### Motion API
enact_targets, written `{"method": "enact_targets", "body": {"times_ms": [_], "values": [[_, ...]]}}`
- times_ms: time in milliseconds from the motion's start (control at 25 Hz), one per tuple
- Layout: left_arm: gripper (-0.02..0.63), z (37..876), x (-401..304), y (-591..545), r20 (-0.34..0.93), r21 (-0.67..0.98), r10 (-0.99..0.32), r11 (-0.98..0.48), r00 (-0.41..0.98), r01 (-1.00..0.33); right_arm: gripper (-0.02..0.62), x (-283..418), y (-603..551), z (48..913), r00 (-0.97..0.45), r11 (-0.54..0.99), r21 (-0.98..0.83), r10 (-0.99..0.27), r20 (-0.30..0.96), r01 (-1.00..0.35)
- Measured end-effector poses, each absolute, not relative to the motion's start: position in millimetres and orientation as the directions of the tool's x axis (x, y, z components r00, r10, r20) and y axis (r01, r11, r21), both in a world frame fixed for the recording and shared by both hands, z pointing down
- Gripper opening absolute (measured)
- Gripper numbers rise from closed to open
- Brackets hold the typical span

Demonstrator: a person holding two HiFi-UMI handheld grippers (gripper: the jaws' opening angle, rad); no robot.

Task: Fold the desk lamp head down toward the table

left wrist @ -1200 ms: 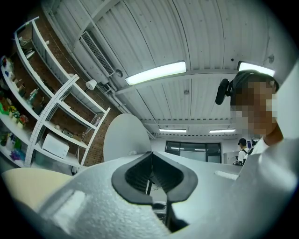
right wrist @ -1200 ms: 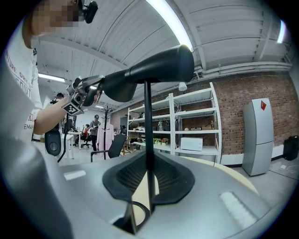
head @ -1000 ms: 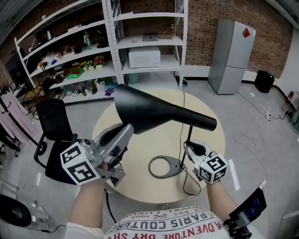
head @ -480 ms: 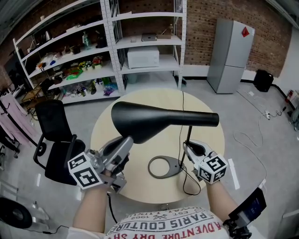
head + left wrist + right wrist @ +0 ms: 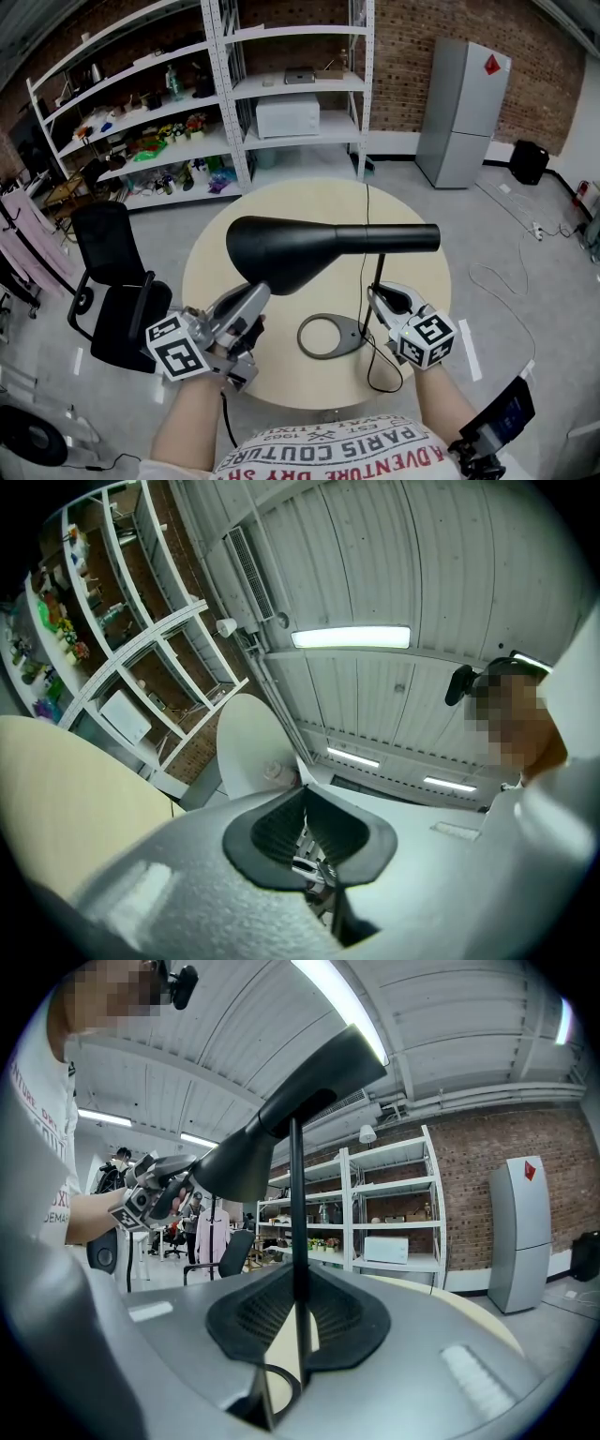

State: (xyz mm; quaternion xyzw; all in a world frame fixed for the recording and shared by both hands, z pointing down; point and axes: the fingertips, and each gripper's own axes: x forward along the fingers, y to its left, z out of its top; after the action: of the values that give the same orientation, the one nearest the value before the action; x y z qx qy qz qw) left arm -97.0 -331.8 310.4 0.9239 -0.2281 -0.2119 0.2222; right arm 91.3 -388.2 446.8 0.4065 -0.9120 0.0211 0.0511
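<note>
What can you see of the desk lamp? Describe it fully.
The desk lamp is matte black: a cone-shaped head, lying about level with its wide mouth to the left, a thin upright stem and a ring base on the round pale table. Its inside looks white. The left gripper is shut on the head's rim; the right gripper is shut on the stem.

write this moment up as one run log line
left gripper: fingers shut on lamp head rim | right gripper: fingers shut on lamp stem | lamp head: roughly level over round table
</note>
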Motion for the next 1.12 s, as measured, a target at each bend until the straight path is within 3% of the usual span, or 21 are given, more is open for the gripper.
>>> {"method": "enact_targets", "body": {"times_ms": [1120], "values": [[0.015,340,-92,-335,-0.308,0.597,-0.517,-0.758,0.798,-0.261,0.046,92,-393,450,-0.636,0.642,0.016,-0.762,0.121,-0.766]]}}
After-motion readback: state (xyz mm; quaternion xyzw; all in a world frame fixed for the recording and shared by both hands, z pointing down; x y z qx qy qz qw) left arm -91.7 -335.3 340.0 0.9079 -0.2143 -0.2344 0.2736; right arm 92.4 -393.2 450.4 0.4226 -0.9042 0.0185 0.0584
